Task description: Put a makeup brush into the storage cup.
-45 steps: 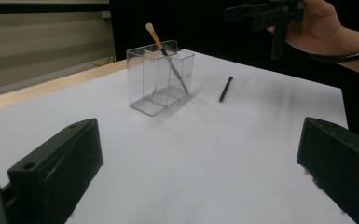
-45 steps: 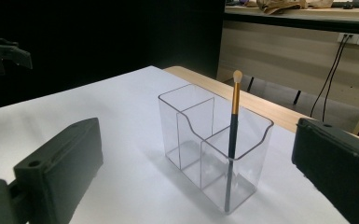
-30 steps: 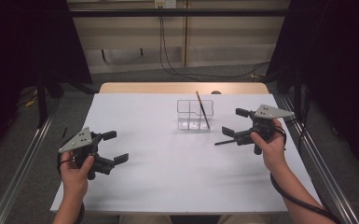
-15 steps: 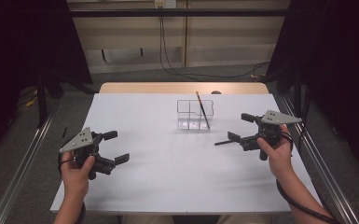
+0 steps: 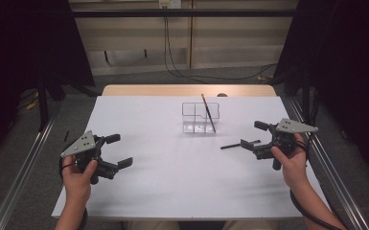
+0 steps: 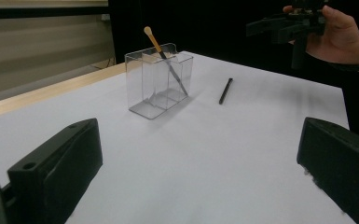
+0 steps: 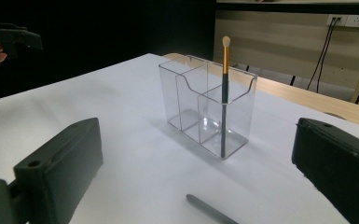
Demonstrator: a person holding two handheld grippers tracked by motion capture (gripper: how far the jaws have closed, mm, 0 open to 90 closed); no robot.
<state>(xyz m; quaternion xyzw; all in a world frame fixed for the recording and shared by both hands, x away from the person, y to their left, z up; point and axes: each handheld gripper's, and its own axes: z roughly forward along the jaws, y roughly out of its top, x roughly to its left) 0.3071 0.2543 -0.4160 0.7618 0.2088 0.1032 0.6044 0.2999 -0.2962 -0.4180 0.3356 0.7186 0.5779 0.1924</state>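
Black pen [image 5: 239, 143] lies loose on our white table [image 5: 172, 191].
It rests just before our right gripper [image 5: 255, 139], jaws spread, holding nothing.

Overhead light falls evenly on the white bench [image 5: 172, 191], which appears bright, while the surroundings stay dark. The clear organizer [image 7: 208, 105] casts a soft, faint shadow. In both gripper views the near jaws are blurred and the images slightly grainy.

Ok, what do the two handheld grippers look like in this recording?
Both the left gripper and right gripper are black, with two blocky jaws and a grey three-cornered plate on top. A black cable trails from each. The forearms appear bare, with no sleeves.
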